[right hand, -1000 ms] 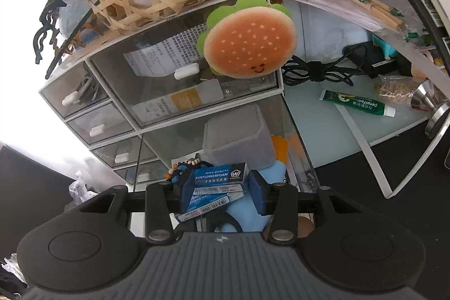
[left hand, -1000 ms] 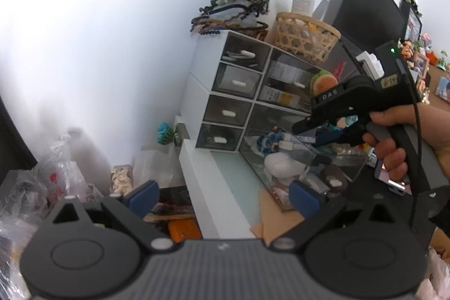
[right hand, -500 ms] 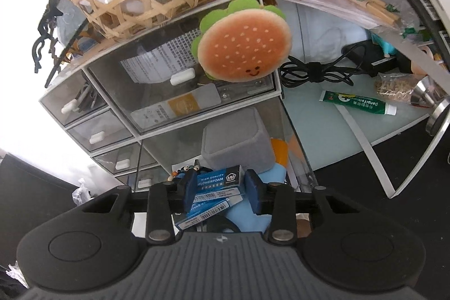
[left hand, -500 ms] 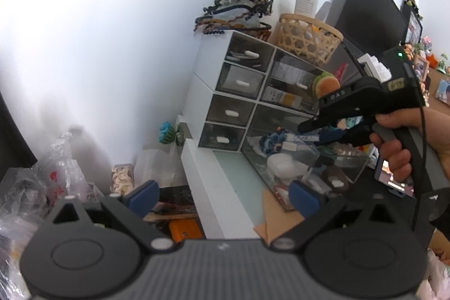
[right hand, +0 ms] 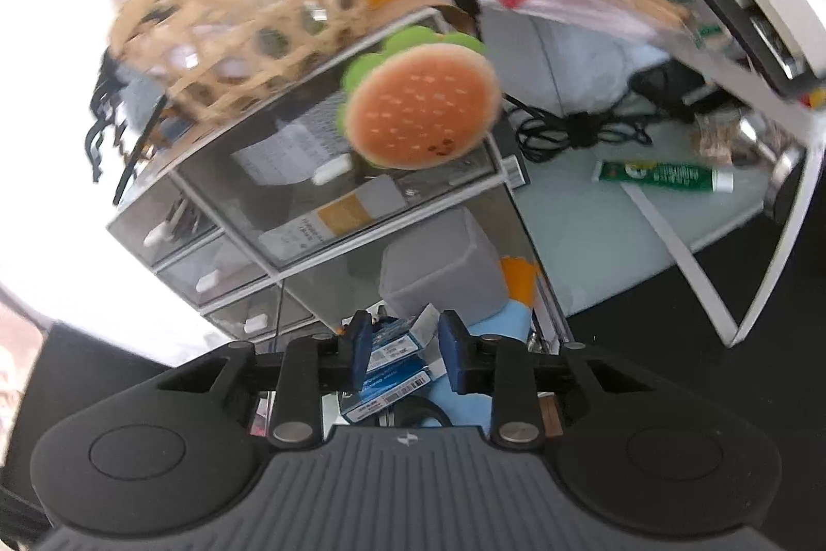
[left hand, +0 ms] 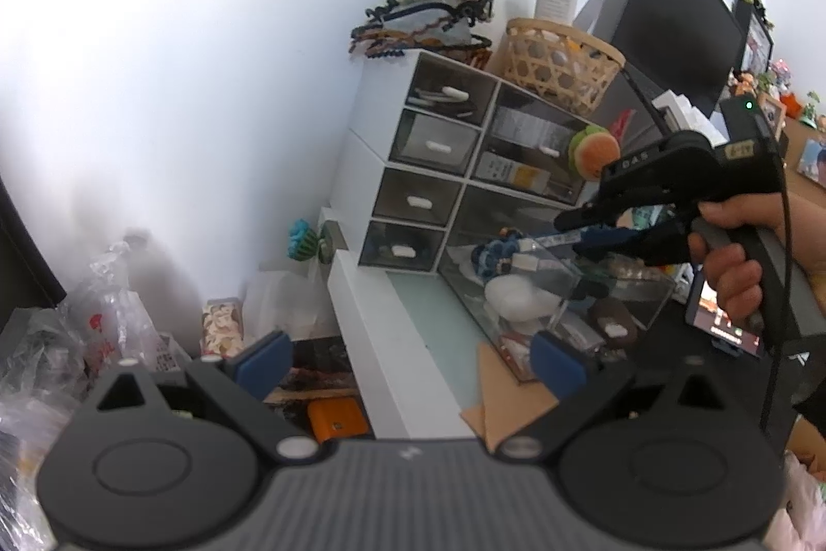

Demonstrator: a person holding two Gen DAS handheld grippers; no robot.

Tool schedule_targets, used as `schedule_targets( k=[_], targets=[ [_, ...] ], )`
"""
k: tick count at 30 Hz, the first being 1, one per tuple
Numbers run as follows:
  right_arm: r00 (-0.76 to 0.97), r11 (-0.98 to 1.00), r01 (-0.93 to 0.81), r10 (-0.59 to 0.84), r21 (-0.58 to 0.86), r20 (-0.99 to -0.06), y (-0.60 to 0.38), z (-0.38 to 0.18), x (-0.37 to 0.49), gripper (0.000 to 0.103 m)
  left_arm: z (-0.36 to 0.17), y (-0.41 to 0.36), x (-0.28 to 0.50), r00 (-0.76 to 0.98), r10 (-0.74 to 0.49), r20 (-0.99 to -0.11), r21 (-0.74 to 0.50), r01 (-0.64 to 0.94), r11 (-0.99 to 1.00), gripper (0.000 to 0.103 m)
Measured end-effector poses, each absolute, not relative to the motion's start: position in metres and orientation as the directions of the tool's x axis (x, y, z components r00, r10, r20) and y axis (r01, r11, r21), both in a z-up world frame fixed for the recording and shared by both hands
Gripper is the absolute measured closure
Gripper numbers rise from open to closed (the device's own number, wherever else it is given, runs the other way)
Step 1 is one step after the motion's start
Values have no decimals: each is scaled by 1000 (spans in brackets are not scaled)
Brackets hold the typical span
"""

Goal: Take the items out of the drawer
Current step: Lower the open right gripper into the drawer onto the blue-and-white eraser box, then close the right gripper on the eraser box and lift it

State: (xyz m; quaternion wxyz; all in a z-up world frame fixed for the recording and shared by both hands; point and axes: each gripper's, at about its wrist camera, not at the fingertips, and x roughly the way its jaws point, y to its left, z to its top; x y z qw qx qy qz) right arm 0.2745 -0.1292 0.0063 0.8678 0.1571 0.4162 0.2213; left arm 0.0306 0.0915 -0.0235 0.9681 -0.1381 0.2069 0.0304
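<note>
Left tool (left hand: 408,360): blue pads spread wide, nothing between them, held low and back from the work. Right tool (right hand: 408,352): pads drawn in close on a blue packet; contact with the pads cannot be confirmed under motion blur. In the left wrist view the right tool (left hand: 578,236) points leftward, roughly level, with the right hand (left hand: 743,251) wrapped around its pistol grip, fingers curled at the front.
</note>
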Motion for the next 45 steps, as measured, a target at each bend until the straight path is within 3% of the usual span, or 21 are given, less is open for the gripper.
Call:
schedule_targets(
  k=[10, 16, 25, 45],
  targets=[
    [543, 839, -181, 521, 514, -659, -124, -1, 277, 76, -27, 98, 35, 909, -8, -416, -258, -110, 960, 3],
    [535, 855, -201, 505, 479, -677, -120, -8, 274, 74, -29, 100, 36, 908, -13, -419, -260, -106, 960, 3],
    [554, 835, -209, 530, 509, -642, -125, 5, 260, 83, -29, 102, 38, 907, -16, -420, -262, -105, 959, 3],
    [543, 840, -240, 532, 487, -650, -107, 5, 256, 83, -28, 99, 39, 905, -26, -425, -261, -95, 961, 3]
  ],
)
